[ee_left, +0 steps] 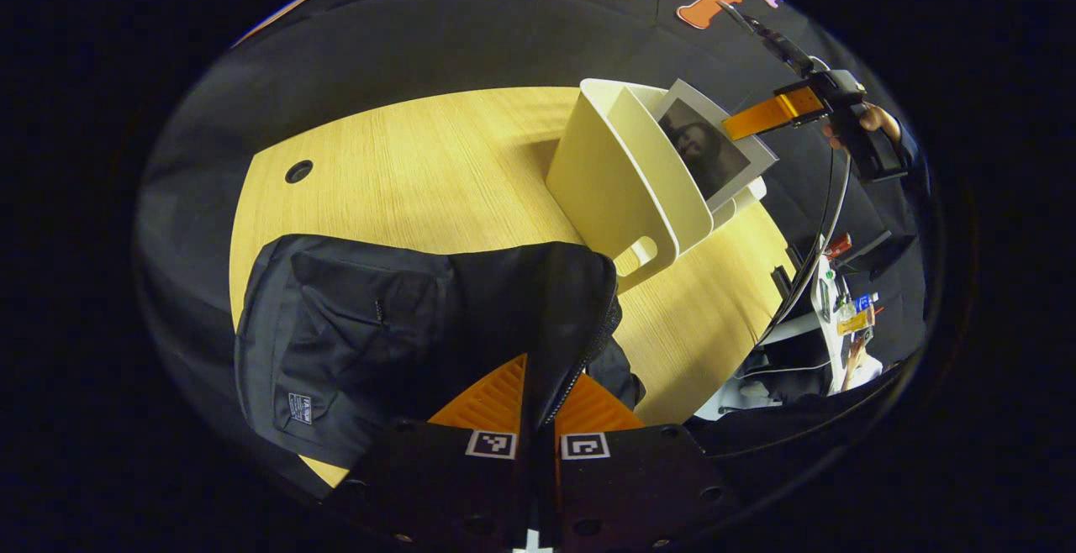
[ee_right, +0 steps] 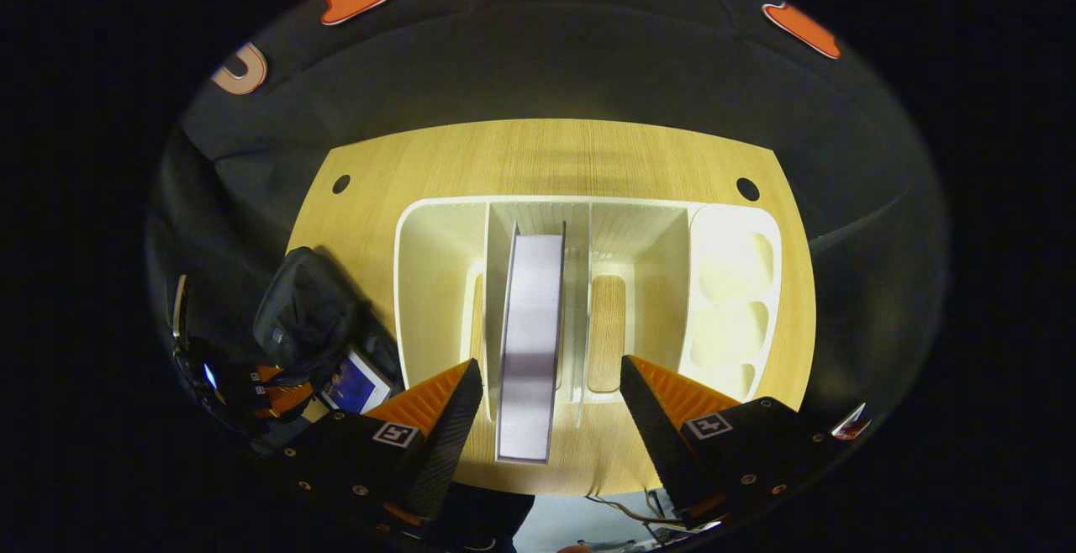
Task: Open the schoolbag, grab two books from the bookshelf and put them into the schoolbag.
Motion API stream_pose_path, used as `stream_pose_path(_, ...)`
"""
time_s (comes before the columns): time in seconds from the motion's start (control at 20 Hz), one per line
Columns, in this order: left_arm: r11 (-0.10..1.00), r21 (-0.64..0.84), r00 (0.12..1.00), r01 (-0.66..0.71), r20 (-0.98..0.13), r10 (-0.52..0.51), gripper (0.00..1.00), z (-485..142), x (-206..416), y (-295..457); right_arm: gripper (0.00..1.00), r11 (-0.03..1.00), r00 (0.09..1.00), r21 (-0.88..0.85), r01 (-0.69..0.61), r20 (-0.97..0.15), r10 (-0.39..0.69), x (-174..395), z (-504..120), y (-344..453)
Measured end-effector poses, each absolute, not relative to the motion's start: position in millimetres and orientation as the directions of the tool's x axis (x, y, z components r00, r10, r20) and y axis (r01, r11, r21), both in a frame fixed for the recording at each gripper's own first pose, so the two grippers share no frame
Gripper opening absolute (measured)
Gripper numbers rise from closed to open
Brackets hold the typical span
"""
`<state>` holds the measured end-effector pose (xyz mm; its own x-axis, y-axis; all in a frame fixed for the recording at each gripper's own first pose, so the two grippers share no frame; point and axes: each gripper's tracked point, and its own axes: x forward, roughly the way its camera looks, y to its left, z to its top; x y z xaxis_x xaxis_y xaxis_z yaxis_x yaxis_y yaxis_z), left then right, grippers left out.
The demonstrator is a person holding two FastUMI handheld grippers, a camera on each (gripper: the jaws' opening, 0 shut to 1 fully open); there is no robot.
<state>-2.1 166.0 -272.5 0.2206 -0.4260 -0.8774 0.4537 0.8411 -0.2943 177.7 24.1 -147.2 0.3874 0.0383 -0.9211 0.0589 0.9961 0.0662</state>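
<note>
Right claw point(ee_right: 542, 397): spread wide, book point(ee_right: 530, 343) at twelve o'clock, ungrasped. Left claw point(ee_left: 538, 406): we judge it pinching the schoolbag point(ee_left: 403, 326) flap; another book point(ee_right: 357, 385) already lies inside.

schoolbag point(ee_left: 353, 343): black, lay on table's left side, flap lifted
bookshelf point(ee_right: 588, 301): cream, upright, divided
book point(ee_right: 530, 343): stood upright in shelf slot

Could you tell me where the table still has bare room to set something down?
Bare table lies behind the schoolbag, left of the bookshelf, plus a strip behind it. It is crowded where the schoolbag meets the bookshelf.
</note>
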Motion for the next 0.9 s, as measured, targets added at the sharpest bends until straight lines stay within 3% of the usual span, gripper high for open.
stream_pose_path(0.4,0.847,-0.301,0.219,0.439,-0.878,-0.425,0.06,-274,-2,167,0.98,0.994,0.315,0.083,0.065,-0.947,0.058,196,-170,29)
stream_pose_path(0.45,0.847,-0.301,0.219,0.438,-0.878,-0.425,0.06,-274,-1,167,0.85,0.995,0.307,0.082,0.065,-0.95,0.058,197,-174,31)
stream_pose_path(0.5,0.847,-0.301,0.217,0.438,-0.879,-0.425,0.06,-274,-2,166,0.87,0.994,0.303,0.079,0.072,-0.951,0.054,197,-175,31)
stream_pose_path(0.55,0.847,-0.3,0.219,0.439,-0.878,-0.425,0.06,-273,-2,167,0.81,0.994,0.297,0.078,0.076,-0.953,0.052,197,-177,33)
stream_pose_path(0.6,0.846,-0.3,0.219,0.442,-0.878,-0.426,0.06,-273,-1,166,0.61,0.994,0.29,0.074,0.079,-0.956,0.048,197,-179,33)
stream_pose_path(0.65,0.845,-0.3,0.22,0.443,-0.877,-0.427,0.06,-273,-1,167,0.62,0.994,0.268,0.068,0.088,-0.962,0.042,193,-180,34)
stream_pose_path(0.7,0.844,-0.3,0.219,0.446,-0.877,-0.427,0.06,-273,-2,168,0.49,0.992,0.254,0.073,0.102,-0.966,0.044,190,-179,36)
stream_pose_path(0.8,0.84,-0.299,0.219,0.452,-0.876,-0.429,0.06,-272,-1,168,0.32,0.992,0.247,0.066,0.105,-0.968,0.038,188,-181,38)
stream_pose_path(0.85,0.839,-0.299,0.219,0.455,-0.876,-0.431,0.06,-272,0,168,0.39,0.992,0.248,0.06,0.107,-0.968,0.032,187,-180,37)
stream_pose_path(0.9,0.837,-0.3,0.218,0.458,-0.874,-0.433,0.06,-272,-1,168,0.38,0.992,0.249,0.055,0.112,-0.968,0.026,185,-179,38)
